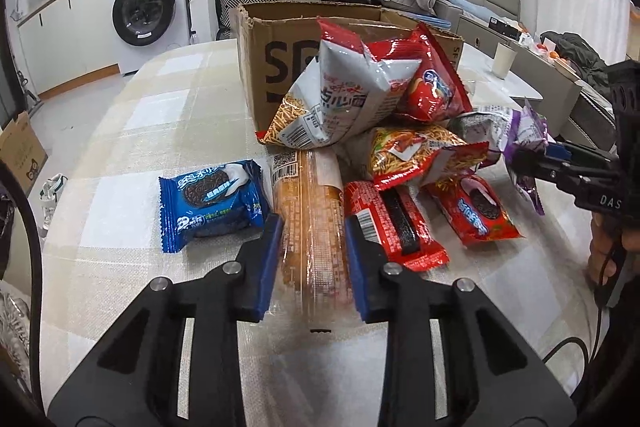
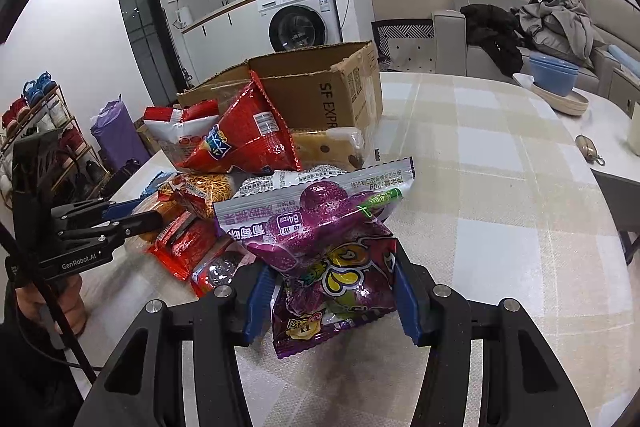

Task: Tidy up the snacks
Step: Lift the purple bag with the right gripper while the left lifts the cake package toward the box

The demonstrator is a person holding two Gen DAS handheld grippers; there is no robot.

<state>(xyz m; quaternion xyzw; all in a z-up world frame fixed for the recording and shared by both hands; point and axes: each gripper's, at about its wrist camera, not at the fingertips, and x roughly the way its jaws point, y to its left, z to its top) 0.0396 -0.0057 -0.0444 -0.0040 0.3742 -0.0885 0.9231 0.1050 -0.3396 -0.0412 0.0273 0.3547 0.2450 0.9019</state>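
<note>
The left gripper (image 1: 312,259) has its blue padded fingers closed on a long, clear-wrapped biscuit pack (image 1: 310,219) lying on the checked counter (image 1: 160,115). The right gripper (image 2: 328,295) squeezes a glossy, crinkled purple candy bag (image 2: 332,259) beside the torn cardboard box (image 2: 320,87).

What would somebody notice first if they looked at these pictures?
First, the heap of shiny snack packets piled on the checked tablecloth, in front of an open brown cardboard box. The left gripper has its jaws closed around a long clear packet of orange biscuits, and the right gripper pinches a glittery purple candy bag at the heap's right side.
</note>
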